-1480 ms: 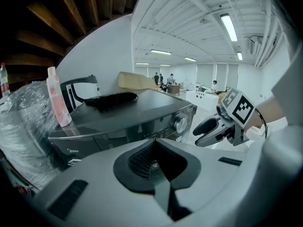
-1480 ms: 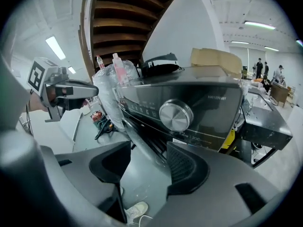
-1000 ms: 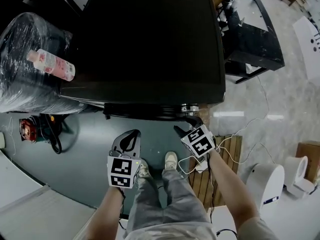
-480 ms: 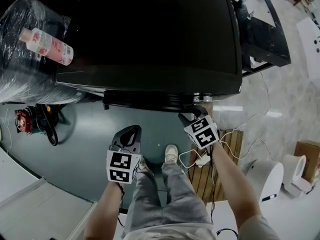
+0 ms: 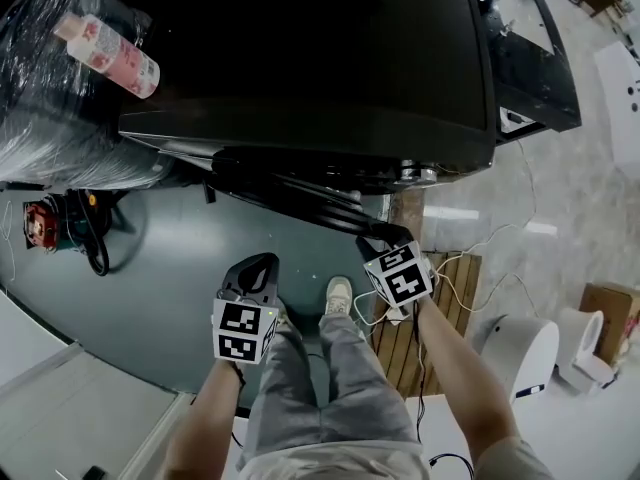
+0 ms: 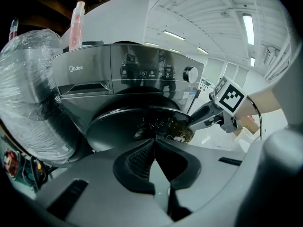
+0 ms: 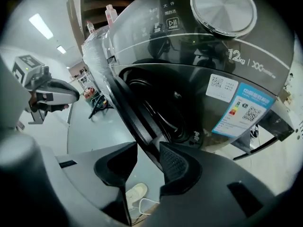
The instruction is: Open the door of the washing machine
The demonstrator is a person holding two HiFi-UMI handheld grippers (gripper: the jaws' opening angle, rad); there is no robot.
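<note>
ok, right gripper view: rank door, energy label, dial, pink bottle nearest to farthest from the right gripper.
1. door: edge between jaws of the right gripper, which have just been closing.
2. energy label: right of the jaws.
3. dial: top right.
4. pink bottle: far upper left.

Washing machine (image 5: 300, 58) glossy dark; door (image 7: 133, 112) shiny black; dial (image 7: 223, 7) brushed metal; bundle (image 5: 60, 118) crinkled clear plastic film; pallet (image 5: 455, 288) bare wood

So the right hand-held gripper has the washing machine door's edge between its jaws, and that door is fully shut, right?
No, the door is ajar, as the right gripper view shows. The right hand-held gripper, whose jaws have just been closing, does have its edge between them.
</note>
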